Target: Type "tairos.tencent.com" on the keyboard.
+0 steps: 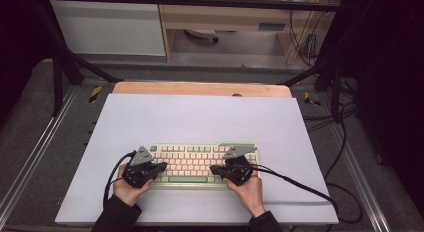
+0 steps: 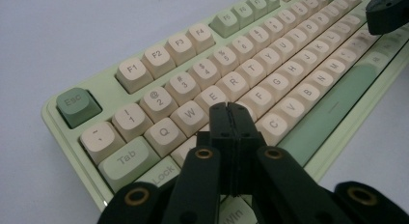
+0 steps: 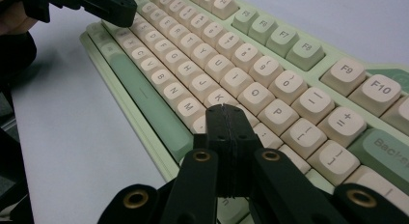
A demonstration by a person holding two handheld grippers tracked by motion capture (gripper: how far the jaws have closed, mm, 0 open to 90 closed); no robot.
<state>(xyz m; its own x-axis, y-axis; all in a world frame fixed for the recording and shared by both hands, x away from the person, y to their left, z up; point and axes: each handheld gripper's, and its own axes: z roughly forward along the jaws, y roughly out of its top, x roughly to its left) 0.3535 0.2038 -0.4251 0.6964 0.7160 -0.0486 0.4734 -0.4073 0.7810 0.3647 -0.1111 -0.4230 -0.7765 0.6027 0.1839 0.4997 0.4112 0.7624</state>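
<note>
I am seeing the pale green keyboard lying at the 6 o'clock side of the white sheet covering the desk; my left gripper is hovering over its 9 o'clock end, fingers pressed together and gripping nothing, their tips sitting above the keys beside W and C in the left gripper view. My right gripper is hanging over the 3 o'clock end, fingers likewise pinched together and empty; in the right gripper view they are sitting just below K.
</note>
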